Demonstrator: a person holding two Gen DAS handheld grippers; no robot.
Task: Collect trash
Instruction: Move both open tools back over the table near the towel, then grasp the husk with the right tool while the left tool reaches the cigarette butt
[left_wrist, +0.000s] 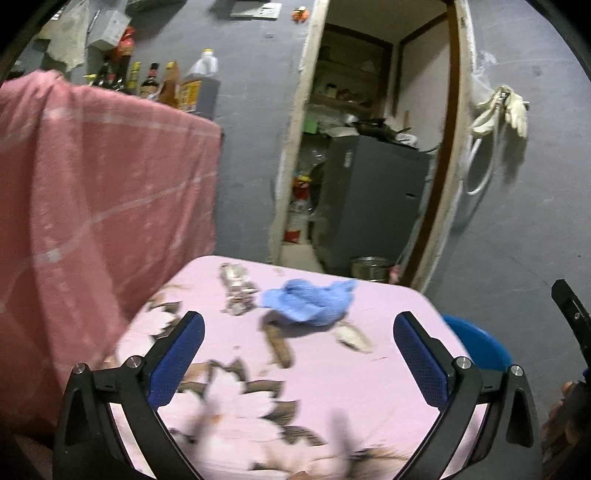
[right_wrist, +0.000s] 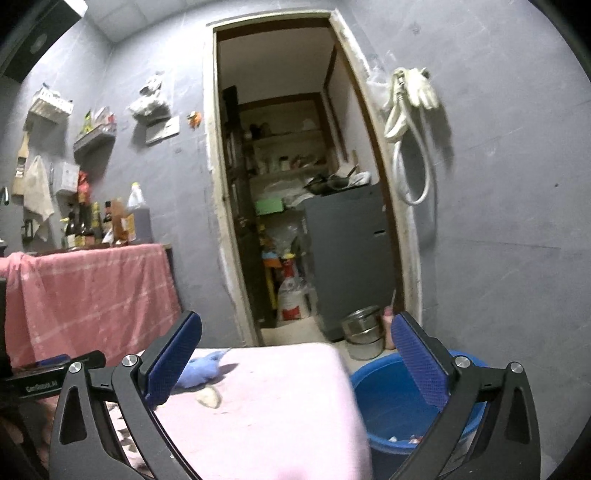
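the left wrist view looks forward and tilted down between its claw's (left_wrist: 299, 354) fingers, close over the pink floral-clothed desk (left_wrist: 388, 369). the right wrist view sits further right and faces nearly level at the grey wall. both share the crumpled blue cloth (left_wrist: 314, 301) (right_wrist: 201, 371), the round blue plastic tub (left_wrist: 480, 345) (right_wrist: 391, 398), the open doorway (left_wrist: 369, 147) (right_wrist: 295, 184) and the pink checked towel (left_wrist: 96, 206) (right_wrist: 92, 295).

The near end of the bench (left_wrist: 332, 387) smears into blur, its cloth pattern unreadable. The blue basin (left_wrist: 480, 347) on the right is mostly hidden behind the bench edge. Small scraps in the blue basin (right_wrist: 402, 439) are too small to identify. The bottles (left_wrist: 147, 77) far left are partly hidden behind the pink towel (left_wrist: 103, 192).
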